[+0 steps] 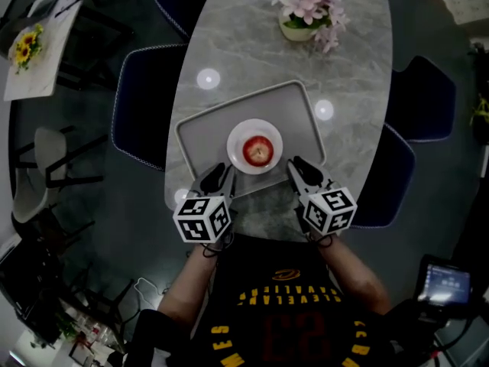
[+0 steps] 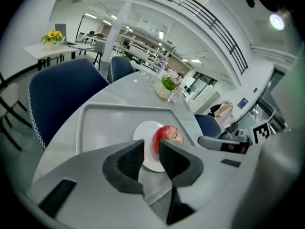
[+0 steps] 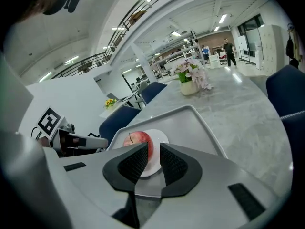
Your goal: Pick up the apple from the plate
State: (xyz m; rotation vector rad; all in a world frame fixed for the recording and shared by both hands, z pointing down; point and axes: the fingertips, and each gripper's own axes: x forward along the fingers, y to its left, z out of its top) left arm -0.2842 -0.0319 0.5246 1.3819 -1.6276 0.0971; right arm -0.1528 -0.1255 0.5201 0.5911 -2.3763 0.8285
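Red apple [image 1: 258,151] sits stem-up in the middle of the small round white plate [image 1: 235,140]. The plate is on the grey rectangular plastic tray [image 1: 206,132], toward the tray's near edge, and the tray covers the near end of the grey marble oval surface [image 1: 290,67]. Left tool [image 1: 218,173] is at the tray's near-left edge and right tool [image 1: 299,167] at its near-right edge. Both point in at the apple and neither touches it. Each gripper view shows the jaws only a narrow slit apart with nothing between them, the apple visible beyond the tips. Pick not started, by my read. Main risk: that slit is far narrower than the apple, so advancing like this would shove the fruit and roll it off the plate. The jaws need to open wide first. Second: the plate looks free on the smooth tray, so a low or off-centre contact could skate it. Third: both tools converge on one target, so their tips could clash. Pink flowers in a pale pot [image 1: 306,10] at the far end are well clear.
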